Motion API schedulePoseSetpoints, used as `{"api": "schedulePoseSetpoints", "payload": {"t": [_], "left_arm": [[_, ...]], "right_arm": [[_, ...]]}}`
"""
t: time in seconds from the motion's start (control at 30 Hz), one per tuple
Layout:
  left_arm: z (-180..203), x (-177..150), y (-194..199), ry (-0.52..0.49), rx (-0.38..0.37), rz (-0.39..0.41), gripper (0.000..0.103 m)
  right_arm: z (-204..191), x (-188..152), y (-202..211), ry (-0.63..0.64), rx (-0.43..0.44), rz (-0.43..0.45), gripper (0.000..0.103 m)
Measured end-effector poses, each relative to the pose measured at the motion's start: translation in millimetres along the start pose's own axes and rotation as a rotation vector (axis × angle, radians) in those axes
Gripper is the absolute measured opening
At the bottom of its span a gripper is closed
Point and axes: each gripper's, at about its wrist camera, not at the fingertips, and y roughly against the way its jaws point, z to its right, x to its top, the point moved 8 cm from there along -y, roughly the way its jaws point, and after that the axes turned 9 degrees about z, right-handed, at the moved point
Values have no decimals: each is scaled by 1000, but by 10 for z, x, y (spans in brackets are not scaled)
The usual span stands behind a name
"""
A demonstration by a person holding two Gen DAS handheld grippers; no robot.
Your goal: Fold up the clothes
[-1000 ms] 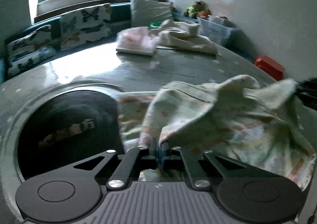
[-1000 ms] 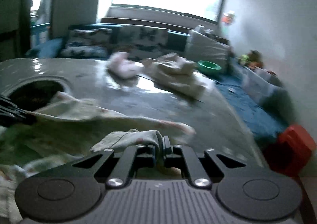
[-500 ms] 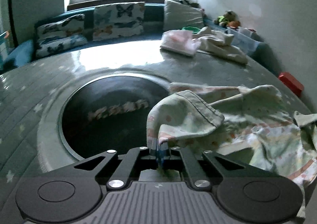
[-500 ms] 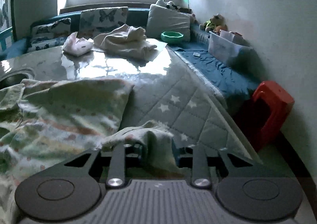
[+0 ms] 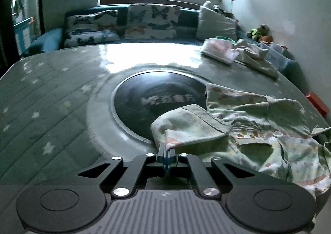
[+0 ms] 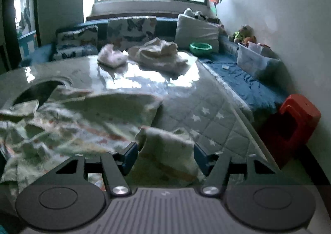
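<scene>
A pale green printed garment (image 5: 258, 130) lies spread and rumpled on the grey quilted surface (image 5: 51, 110), partly over a dark round patch (image 5: 157, 97). My left gripper (image 5: 166, 153) is shut on a folded corner of the garment at its left side. In the right wrist view the same garment (image 6: 82, 116) lies to the left. My right gripper (image 6: 165, 157) is open, with a fold of the garment (image 6: 167, 151) lying loose between its fingers.
A pink folded cloth (image 5: 219, 51) and a cream crumpled cloth (image 5: 256, 58) lie at the far right of the surface; both also show in the right wrist view (image 6: 111, 58) (image 6: 161, 56). A red stool (image 6: 293, 122), a green bowl (image 6: 200, 48), a clear bin (image 6: 254, 58) and cushions (image 5: 153, 21) surround it.
My right gripper has opened and let go of the garment's edge. My left gripper, still shut on its corner, has drawn back to the left, laying the garment flatter.
</scene>
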Motion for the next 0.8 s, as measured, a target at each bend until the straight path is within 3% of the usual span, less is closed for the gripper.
{"api": "schedulePoseSetpoints", "payload": {"t": [0.27, 0.43, 0.63, 0.8], "left_arm": [[-426, -151, 327, 39, 89, -26, 2], [-550, -163, 472, 45, 92, -54, 11], [-535, 58, 533, 3, 107, -14, 42], [-406, 331, 368, -23, 80, 16, 50]], "right_arm": [[-280, 222, -170, 6, 88, 29, 61], [-528, 370, -450, -7, 175, 26, 61], [-650, 505, -814, -70, 224, -2, 61], [-580, 561, -1104, -139, 219, -36, 61]]}}
